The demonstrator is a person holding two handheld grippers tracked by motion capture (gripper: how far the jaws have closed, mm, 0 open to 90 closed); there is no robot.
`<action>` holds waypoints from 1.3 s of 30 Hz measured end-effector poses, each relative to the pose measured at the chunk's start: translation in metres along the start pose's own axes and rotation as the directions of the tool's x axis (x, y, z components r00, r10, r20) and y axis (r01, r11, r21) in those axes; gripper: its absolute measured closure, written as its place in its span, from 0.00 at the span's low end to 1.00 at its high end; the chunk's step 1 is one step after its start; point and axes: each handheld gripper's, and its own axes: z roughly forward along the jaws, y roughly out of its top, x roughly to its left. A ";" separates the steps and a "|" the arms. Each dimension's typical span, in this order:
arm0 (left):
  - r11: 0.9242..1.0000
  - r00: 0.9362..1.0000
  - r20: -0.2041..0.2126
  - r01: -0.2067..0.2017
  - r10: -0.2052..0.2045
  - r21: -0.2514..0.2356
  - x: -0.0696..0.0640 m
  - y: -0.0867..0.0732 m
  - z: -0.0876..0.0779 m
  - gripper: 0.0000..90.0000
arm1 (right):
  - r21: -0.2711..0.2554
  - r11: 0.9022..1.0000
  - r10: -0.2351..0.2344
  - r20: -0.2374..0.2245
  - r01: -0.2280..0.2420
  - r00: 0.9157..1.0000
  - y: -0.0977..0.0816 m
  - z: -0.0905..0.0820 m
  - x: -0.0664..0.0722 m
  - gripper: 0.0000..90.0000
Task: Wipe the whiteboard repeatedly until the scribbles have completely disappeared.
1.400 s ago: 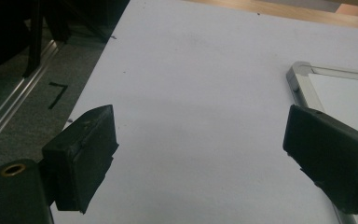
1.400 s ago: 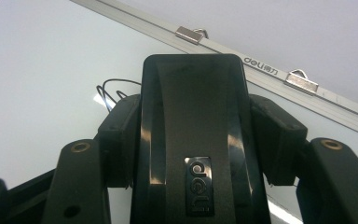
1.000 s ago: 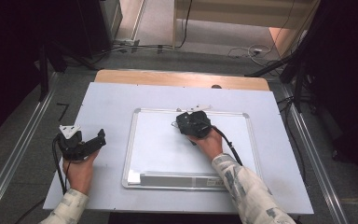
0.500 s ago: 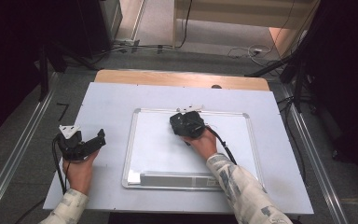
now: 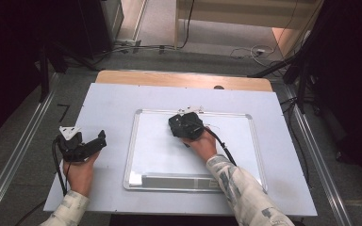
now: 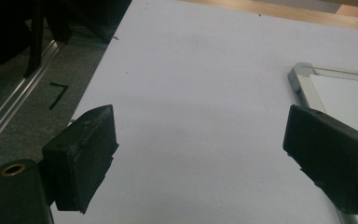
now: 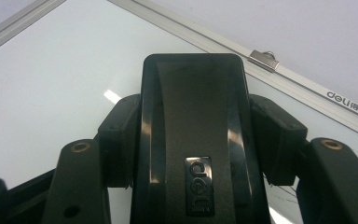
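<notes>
Lying flat on the grey table (image 5: pixel 103 101), the whiteboard (image 5: pixel 160 155) carries the black eraser (image 7: pixel 191 130) near its top edge, clamped between the right gripper (image 5: pixel 185 126) jaws. Left gripper (image 5: pixel 78 147) rests beside the board, jaws spread wide on nothing.

"deli" stands on the black eraser (image 7: pixel 193 154) between the right gripper's (image 7: pixel 193 140) jaws; "deli" on the whiteboard's frame (image 7: pixel 349 103) just beyond.
</notes>
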 end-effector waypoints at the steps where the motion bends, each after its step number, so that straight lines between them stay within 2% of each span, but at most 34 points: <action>1: 1.000 1.000 -0.001 -0.001 0.001 0.001 0.000 0.000 0.000 0.11 | 0.000 1.000 0.000 0.000 0.000 1.000 0.000 0.000 0.000 0.42; 10: 1.000 1.000 -0.009 0.007 -0.007 0.001 0.004 -0.001 -0.003 0.11 | 0.012 1.000 0.012 0.005 -0.012 1.000 -0.002 -0.003 -0.003 0.42; 30: 1.000 1.000 -0.009 0.004 -0.004 0.001 0.003 -0.001 -0.002 0.11 | 0.012 0.998 0.053 0.041 -0.054 0.998 -0.016 -0.017 -0.032 0.42; 39: 1.000 1.000 -0.007 -0.001 0.001 0.002 0.001 -0.001 -0.002 0.11 | 0.015 0.998 0.055 0.049 -0.056 0.997 -0.013 -0.014 -0.027 0.42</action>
